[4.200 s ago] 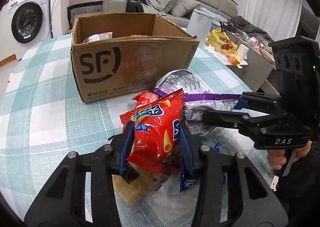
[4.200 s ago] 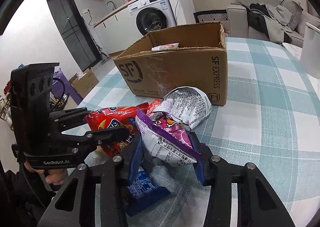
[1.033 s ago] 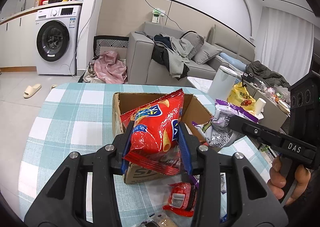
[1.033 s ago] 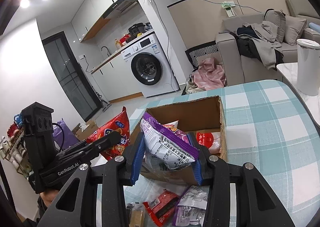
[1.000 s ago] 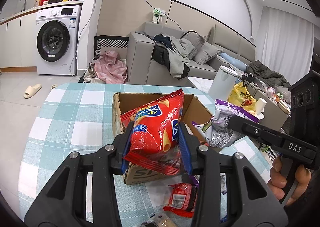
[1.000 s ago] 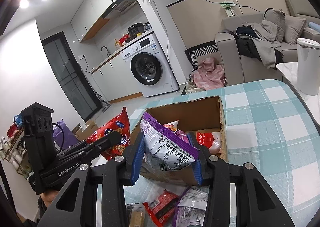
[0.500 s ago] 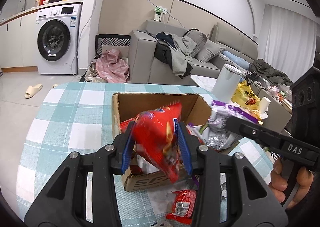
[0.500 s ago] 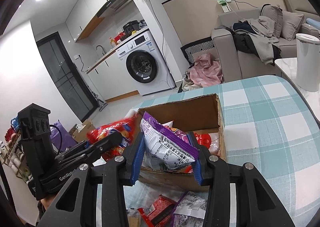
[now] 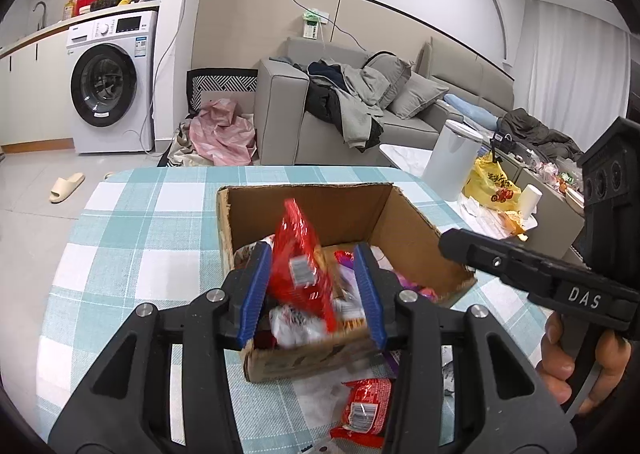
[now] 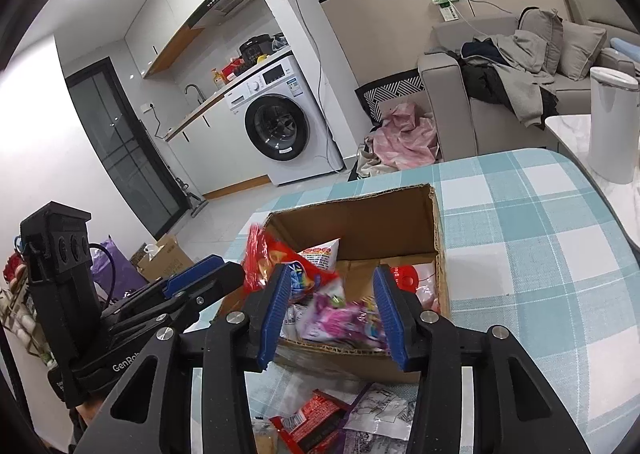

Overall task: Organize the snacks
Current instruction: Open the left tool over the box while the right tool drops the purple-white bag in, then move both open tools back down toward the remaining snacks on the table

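Observation:
An open cardboard box (image 9: pixel 304 190) (image 10: pixel 360 200) stands on the teal checked table, with several snack packets inside. My left gripper (image 9: pixel 312 294) hovers over the box's near wall with its jaws opening. A red chip bag (image 9: pixel 298 258) (image 10: pixel 272 254), blurred and tilted, drops between the pads into the box, free of them. My right gripper (image 10: pixel 333 312) hangs beside it on the right, jaws also opening. A purple snack bag (image 10: pixel 340 314) falls blurred between its pads into the box. Each gripper shows in the other's view: right (image 9: pixel 460 246), left (image 10: pixel 224 274).
Loose packets lie on the table in front of the box: a red one (image 9: pixel 366 406) (image 10: pixel 316 418) and a silvery one (image 10: pixel 380 412). Beyond the table's right edge stand a white bin (image 9: pixel 452 158) and a yellow bag (image 9: pixel 492 182). A person's hand (image 9: pixel 576 366) holds the right gripper.
A second ago both grippers held their bags above the box. Both jaws have since parted, and the red bag and the purple bag have slipped free and are dropping into the box.

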Demonstrator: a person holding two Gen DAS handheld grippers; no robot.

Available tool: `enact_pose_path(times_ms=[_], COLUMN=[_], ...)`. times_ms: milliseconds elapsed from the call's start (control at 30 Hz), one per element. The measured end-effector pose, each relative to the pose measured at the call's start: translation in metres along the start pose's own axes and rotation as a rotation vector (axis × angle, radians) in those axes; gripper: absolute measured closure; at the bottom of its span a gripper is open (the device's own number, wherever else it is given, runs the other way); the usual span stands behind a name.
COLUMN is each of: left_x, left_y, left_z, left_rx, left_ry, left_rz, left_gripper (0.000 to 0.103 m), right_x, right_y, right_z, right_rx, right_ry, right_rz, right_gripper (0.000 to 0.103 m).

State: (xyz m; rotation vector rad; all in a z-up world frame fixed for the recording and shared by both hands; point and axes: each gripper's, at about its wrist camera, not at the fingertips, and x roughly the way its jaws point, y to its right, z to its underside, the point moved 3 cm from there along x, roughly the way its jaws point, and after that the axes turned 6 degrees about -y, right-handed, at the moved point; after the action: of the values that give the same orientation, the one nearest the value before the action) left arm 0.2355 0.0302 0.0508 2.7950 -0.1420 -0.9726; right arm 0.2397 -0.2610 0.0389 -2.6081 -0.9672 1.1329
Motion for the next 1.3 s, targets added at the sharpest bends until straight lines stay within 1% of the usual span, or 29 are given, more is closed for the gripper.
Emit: enact_pose_path(times_ms=[33, 67, 100, 167, 200, 233, 333, 400, 433, 500, 667, 967, 1033, 1100, 1300], left_x=[-0.001, -0.003, -0.004, -0.01, -0.013, -0.017, -0.027, -0.033, -0.037, -0.045, -0.056, -0.07, -0.074, -0.076, -0.072], left_y=[0.0, 0.0, 0.0, -0.002, -0.003, -0.003, -0.004, -0.003, -0.002, 0.0, 0.001, 0.003, 0.002, 0.002, 0.003], left_z=[0.001, 0.002, 0.004, 0.007, 0.009, 0.011, 0.018, 0.024, 0.026, 0.031, 0.044, 0.062, 0.067, 0.072, 0.083], left_rx=[0.001, 0.002, 0.001, -0.003, -0.002, 0.003, 0.019, 0.025, 0.028, 0.039, 0.047, 0.044, 0.037, 0.034, 0.043], left_ry=[-0.002, -0.005, -0.008, -0.003, 0.003, 0.007, 0.005, 0.007, 0.015, 0.031, 0.02, 0.024, 0.03, 0.023, -0.006], left_rz=[-0.001, -0.005, -0.012, -0.027, -0.031, -0.037, -0.047, -0.059, -0.064, -0.069, -0.076, -0.105, -0.097, -0.091, -0.109], left_gripper=[0.059, 0.05, 0.037, 0.023, 0.022, 0.021, 0.015, 0.003, 0.001, 0.001, 0.001, 0.001, 0.001, 0.001, 0.001], right_x=[-0.002, -0.003, -0.005, -0.01, -0.011, -0.014, -0.019, -0.021, -0.022, -0.024, -0.024, -0.033, -0.035, -0.037, -0.033], right_y=[0.0, -0.001, -0.001, -0.002, -0.002, -0.003, -0.002, -0.003, -0.003, -0.004, -0.004, -0.007, -0.007, -0.006, 0.004], right_z=[0.0, 0.001, 0.002, 0.005, 0.006, 0.008, 0.014, 0.018, 0.02, 0.024, 0.036, 0.055, 0.06, 0.065, 0.078], right_rx=[-0.002, -0.008, -0.016, -0.042, -0.051, -0.06, -0.073, -0.084, -0.093, -0.112, -0.126, -0.15, -0.154, -0.157, -0.132], right_ry=[0.0, -0.001, -0.002, -0.005, -0.003, 0.003, -0.012, -0.024, -0.023, -0.021, -0.048, -0.07, -0.072, -0.076, -0.104], right_rz=[0.002, 0.006, 0.012, 0.041, 0.055, 0.062, 0.046, 0.06, 0.069, 0.081, 0.091, 0.079, 0.076, 0.077, 0.073], right_gripper=[0.055, 0.053, 0.052, 0.043, 0.03, 0.02, 0.009, 0.003, 0.001, 0.001, 0.001, 0.0, 0.0, 0.0, 0.0])
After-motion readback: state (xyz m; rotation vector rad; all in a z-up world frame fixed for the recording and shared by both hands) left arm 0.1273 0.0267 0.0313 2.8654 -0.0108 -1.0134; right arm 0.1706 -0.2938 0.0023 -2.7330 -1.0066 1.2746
